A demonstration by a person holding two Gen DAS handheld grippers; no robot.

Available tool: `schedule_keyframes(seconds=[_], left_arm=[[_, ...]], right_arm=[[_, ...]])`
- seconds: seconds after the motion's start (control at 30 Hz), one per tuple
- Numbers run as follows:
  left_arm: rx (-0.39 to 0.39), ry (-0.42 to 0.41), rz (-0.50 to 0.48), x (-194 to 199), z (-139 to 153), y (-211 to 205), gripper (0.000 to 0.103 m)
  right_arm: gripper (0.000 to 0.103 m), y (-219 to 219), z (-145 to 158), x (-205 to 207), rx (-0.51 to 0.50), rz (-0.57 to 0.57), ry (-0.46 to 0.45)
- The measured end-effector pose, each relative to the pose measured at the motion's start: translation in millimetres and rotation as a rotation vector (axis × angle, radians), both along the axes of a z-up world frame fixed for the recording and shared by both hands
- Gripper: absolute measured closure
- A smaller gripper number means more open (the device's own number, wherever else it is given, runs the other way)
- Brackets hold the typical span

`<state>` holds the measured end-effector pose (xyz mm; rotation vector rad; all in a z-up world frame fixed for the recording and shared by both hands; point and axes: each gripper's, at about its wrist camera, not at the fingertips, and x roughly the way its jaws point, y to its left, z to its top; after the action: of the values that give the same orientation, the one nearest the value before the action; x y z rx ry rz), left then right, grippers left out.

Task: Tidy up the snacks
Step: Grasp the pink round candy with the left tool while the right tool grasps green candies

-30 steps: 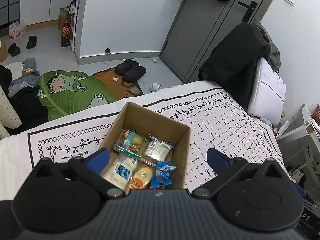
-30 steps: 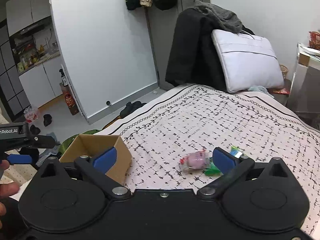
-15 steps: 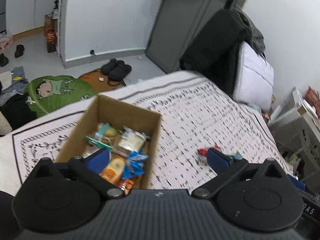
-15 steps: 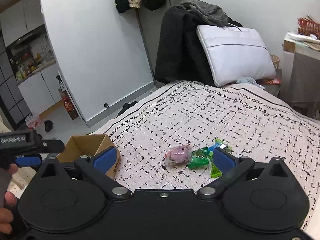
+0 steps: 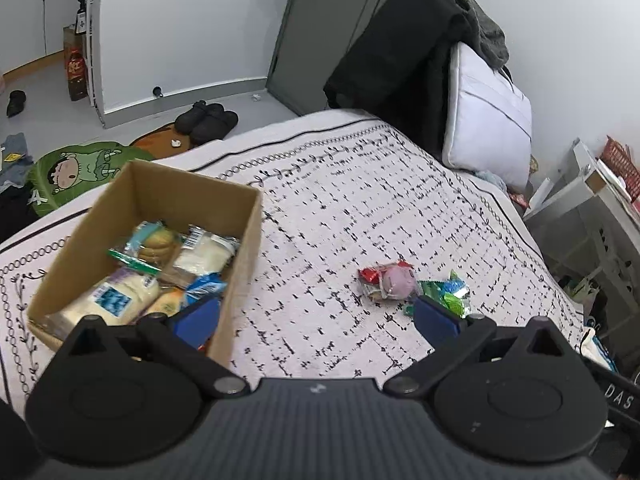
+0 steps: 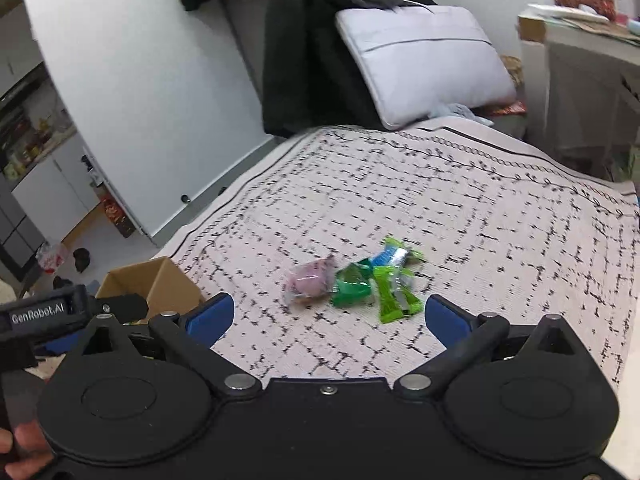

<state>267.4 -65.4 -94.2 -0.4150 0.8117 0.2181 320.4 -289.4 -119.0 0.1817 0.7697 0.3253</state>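
The left claw [image 5: 316, 318] hangs above the bed [image 5: 360, 208] with its blue fingers spread wide and nothing between them. At its ten o'clock sits an open cardboard box [image 5: 240, 240], already packed with wrapped snacks [image 5: 160, 272]. At about one o'clock a pink-wrapped snack [image 5: 394, 282] lies on the patterned cover, touching a small heap of green packets [image 5: 450, 294] on its right.

The right claw [image 6: 328, 316] is likewise wide and holds nothing. Just ahead of it, near twelve o'clock, lie the pink snack [image 6: 308, 282] and the green packets [image 6: 384, 282]; the box corner [image 6: 160, 284] shows at ten o'clock. A white pillow [image 6: 424, 60] leans at the bed's far end.
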Motion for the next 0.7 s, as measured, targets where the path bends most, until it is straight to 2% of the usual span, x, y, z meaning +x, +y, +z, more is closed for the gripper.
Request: schedule_keyframes(seconds=[0.1, 0.27, 0.33, 0.53, 0.7], left_arm=[[-0.012, 0.001, -0.015, 8, -8, -7, 0.001], [-0.034, 0.008, -0.029, 25, -22, -16, 0.003], [-0.040, 0.011, -0.038, 31, -28, -20, 0.003], [-0.066, 0.029, -0.063, 57, -45, -31, 0.004], [-0.081, 0.040, -0.075, 80, -56, -38, 0.009]], right_arm=[[0.002, -7, -6, 8, 0.006, -0.029, 0.019], [0.013, -17, -20, 23, 0.021, -0.069, 0.067], [0.018, -19, -26, 30, 0.016, -0.082, 0.088], [0.026, -19, -43, 50, -0.005, -0.111, 0.128], [0.032, -15, -56, 67, -0.025, -0.117, 0.153]])
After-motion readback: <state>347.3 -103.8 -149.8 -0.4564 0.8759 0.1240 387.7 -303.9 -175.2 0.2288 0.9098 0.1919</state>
